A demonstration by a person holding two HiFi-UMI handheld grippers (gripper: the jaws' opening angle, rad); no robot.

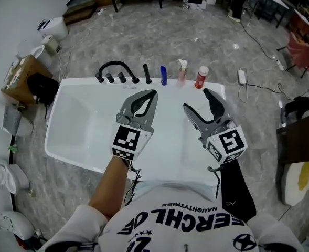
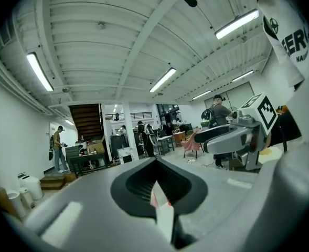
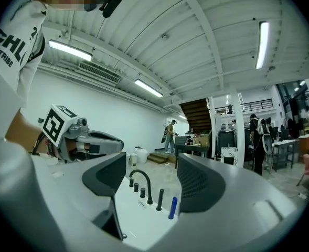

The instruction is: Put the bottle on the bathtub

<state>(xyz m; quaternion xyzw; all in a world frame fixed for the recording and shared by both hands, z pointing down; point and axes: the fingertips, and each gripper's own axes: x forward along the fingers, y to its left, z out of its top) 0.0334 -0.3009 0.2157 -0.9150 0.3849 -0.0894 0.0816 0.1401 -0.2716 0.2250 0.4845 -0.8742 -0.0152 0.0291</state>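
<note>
In the head view, the left gripper (image 1: 153, 94) and the right gripper (image 1: 196, 100) are held side by side over the basin of the white bathtub (image 1: 86, 133), and neither carries anything. Three bottles stand upright on the far rim, to the right of the black faucet (image 1: 115, 65): a blue bottle (image 1: 163, 75), a clear spray bottle (image 1: 182, 71) and a red bottle (image 1: 201, 77). Which one the task means cannot be determined. Since all three already stand on the tub, the placement is judged either complete or not yet begun. If a bottle is to be taken, the right gripper should be advanced to the rim with its jaws spread, the body gripped low and squarely, and the neighbouring bottles avoided (they stand close together and would likely tip). A cardboard box (image 1: 19, 77) lies on the floor to the left and a power strip (image 1: 242, 76) beyond the tub's far right corner; neither obstructs the reach. In the left gripper view, the jaws are brought together at the tips with nothing clamped. Only a pale, reddish sliver shows through the slit, and it cannot be identified. In the right gripper view, the jaws stand apart and empty. The faucet, its black handles (image 3: 142, 192) and the blue bottle are framed between them, well ahead.
</note>
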